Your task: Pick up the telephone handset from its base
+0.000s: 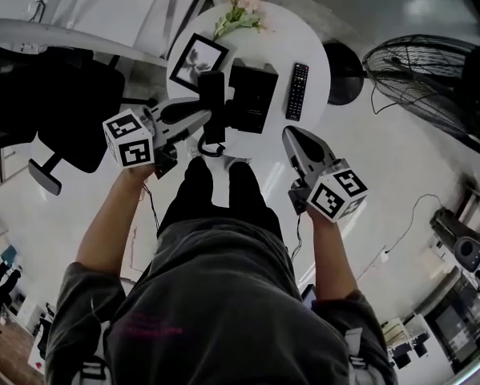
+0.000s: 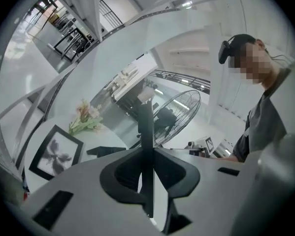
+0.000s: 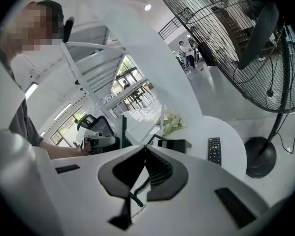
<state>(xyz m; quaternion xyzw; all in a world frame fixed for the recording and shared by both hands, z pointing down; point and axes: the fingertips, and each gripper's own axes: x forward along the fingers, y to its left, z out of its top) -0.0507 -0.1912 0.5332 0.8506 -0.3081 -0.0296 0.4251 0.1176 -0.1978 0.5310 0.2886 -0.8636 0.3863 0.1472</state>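
Observation:
The black telephone handset (image 1: 212,95) stands upright just off the black base (image 1: 252,95) on the round white table (image 1: 308,38). My left gripper (image 1: 206,117) is shut on it from the left. In the left gripper view the handset (image 2: 146,124) shows edge-on as a thin dark bar pinched between the pads. Its coiled cord (image 1: 208,147) hangs below it at the table edge. My right gripper (image 1: 292,135) hovers at the table's near right edge, shut, holding nothing. In its own view the tips (image 3: 146,147) meet, and the cord (image 3: 137,186) shows beyond them.
On the table are a framed picture (image 1: 198,57), flowers (image 1: 240,10) and a remote (image 1: 297,91). A floor fan (image 1: 420,74) stands to the right with its round foot (image 1: 344,70) beside the table. A black office chair (image 1: 71,111) stands at the left.

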